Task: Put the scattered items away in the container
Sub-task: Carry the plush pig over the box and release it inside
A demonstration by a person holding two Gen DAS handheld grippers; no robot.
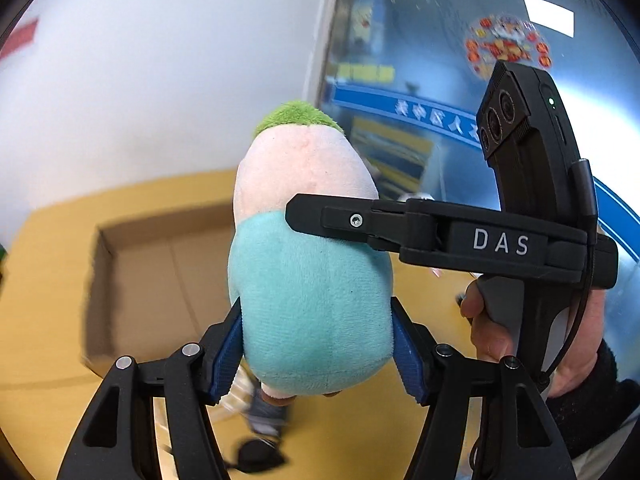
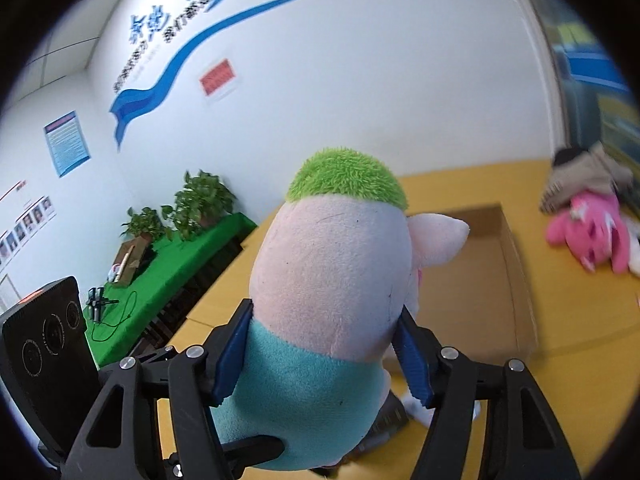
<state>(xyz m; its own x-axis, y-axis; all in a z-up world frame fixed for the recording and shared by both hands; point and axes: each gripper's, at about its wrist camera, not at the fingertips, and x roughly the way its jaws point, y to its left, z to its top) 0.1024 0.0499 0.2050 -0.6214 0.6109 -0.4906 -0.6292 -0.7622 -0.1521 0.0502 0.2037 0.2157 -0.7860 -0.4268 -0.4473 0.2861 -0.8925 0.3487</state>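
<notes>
Plush toy (image 1: pixel 312 280) with a pink head, a green tuft and a turquoise body is held in the air above the yellow table (image 1: pixel 48 280), and both my grippers are clamped on it. My left gripper (image 1: pixel 318 344) squeezes the turquoise lower body between its blue pads (image 1: pixel 228 364), one pad pressed on each side. My right gripper (image 2: pixel 326 352) grips the same toy (image 2: pixel 332 280) higher, where the pink head meets the turquoise body, and its pads (image 2: pixel 414 364) also press into the fabric on both sides. In the left wrist view my right gripper (image 1: pixel 440 232) shows from the side, black and marked "DAS", crossing in front of the toy, and my right hand (image 1: pixel 496 328) holds its handle.

Behind the toy an open cardboard box (image 1: pixel 160 276) lies on the table; in the right wrist view the box (image 2: pixel 492 280) is partly hidden by the toy's head. Well apart from the box, at the far right of the table, a pink plush (image 2: pixel 592 236) lies beside a beige and black bundle (image 2: pixel 588 176). Against the white wall, potted plants (image 2: pixel 192 208) stand on a green-covered bench (image 2: pixel 180 268).
</notes>
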